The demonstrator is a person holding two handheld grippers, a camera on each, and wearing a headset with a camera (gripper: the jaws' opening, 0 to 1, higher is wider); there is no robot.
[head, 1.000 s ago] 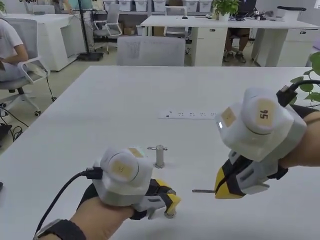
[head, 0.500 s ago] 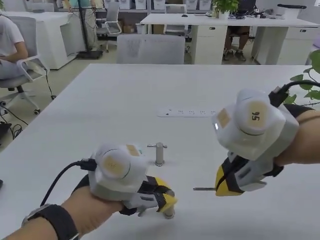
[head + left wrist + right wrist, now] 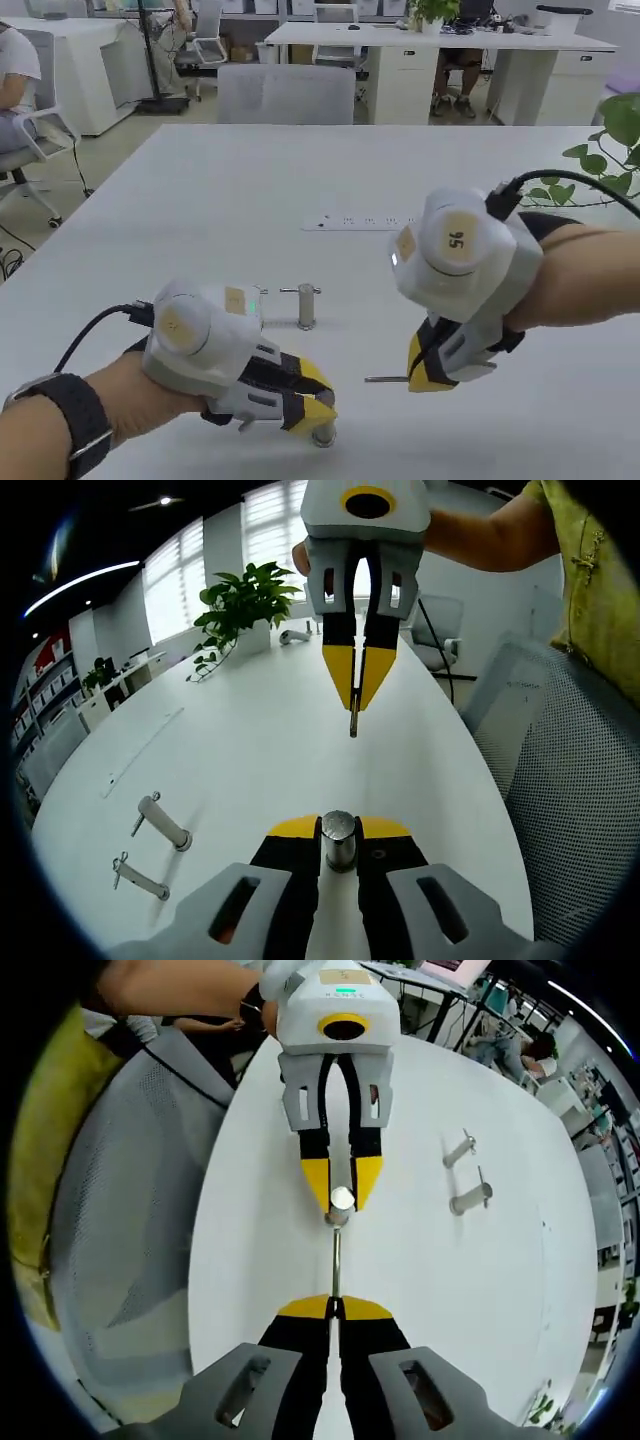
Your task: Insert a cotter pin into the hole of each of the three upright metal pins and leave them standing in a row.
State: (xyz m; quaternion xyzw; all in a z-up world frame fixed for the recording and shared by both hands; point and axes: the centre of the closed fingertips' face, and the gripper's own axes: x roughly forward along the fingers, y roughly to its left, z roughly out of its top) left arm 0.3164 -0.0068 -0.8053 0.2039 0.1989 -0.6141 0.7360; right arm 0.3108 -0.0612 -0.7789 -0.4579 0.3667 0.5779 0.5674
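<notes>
- Right gripper (image 3: 415,378) is clamping a cotter pin (image 3: 385,380) by one end. The pin's long axis is lying level with the table (image 3: 200,200), and its free tip is pointing toward 9 o'clock in the head view.
- Left gripper (image 3: 318,412) is gripping a metal pin (image 3: 322,435) with its jaws closed. The pin is standing upright with its base on the table, at 7 o'clock of the cotter pin tip.
- In the head view the tip is stopping short of the metal pin. In the right gripper view the two are lining up toward 12 o'clock, so contact is hard to judge.
- The metal pin's hole is too small to make out, and yellow jaw tips are covering most of its shaft.
- A second metal pin (image 3: 306,306) is standing upright at 12 o'clock of the left gripper, with a cotter pin crossing its top.
- A third metal pin (image 3: 460,1148) is sitting just beside the second. In the head view the left gripper body is hiding most of it.
- A power strip (image 3: 360,221) is lying farther out at 12 o'clock. A plant (image 3: 615,130) is being cut off at 2 o'clock, and a chair (image 3: 287,95) is standing beyond the far edge.
</notes>
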